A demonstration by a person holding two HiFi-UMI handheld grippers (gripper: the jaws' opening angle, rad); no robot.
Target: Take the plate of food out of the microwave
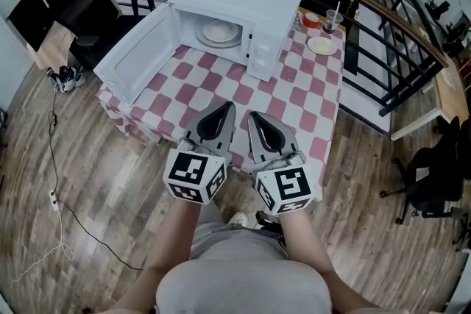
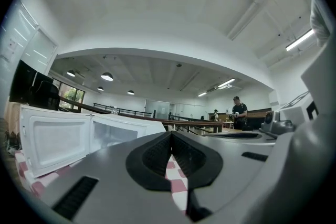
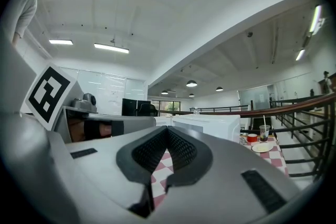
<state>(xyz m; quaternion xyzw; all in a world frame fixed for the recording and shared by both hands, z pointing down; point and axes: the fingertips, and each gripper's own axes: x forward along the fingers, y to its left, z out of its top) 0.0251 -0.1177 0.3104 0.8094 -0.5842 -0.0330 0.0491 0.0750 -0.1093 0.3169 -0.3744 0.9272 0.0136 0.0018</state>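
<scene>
1. Left gripper (image 1: 227,108): jaws closed, tips together, nothing held. In its own view (image 2: 171,135) only the red-and-white checkered cloth (image 2: 175,182) shows through the slot behind the tips.
2. Right gripper (image 1: 255,117): same, jaws closed and empty. In its own view (image 3: 168,129) the pads meet at the tip.
3. Both grippers sit side by side over the near edge of the desk (image 1: 294,103), pointing level toward the microwave (image 1: 254,11) and well short of it.
4. The microwave is white and stands on the far left part of the desk. Its door (image 1: 140,55) is swung fully open and hangs out past the left edge.
5. The plate (image 1: 220,31) is inside the microwave cavity, flat on the floor of the chamber and roughly centred. It is white, and what is on it is too small to make out.
6. At the far right corner of the desk are a red bowl (image 1: 312,19), a cup (image 1: 332,20) with a straw, and a small side plate (image 1: 322,45) just in front of them, all clear of the microwave.
7. A dark railing (image 1: 383,18) runs behind the desk and along its right side. The floor (image 1: 96,173) is wood plank.
</scene>
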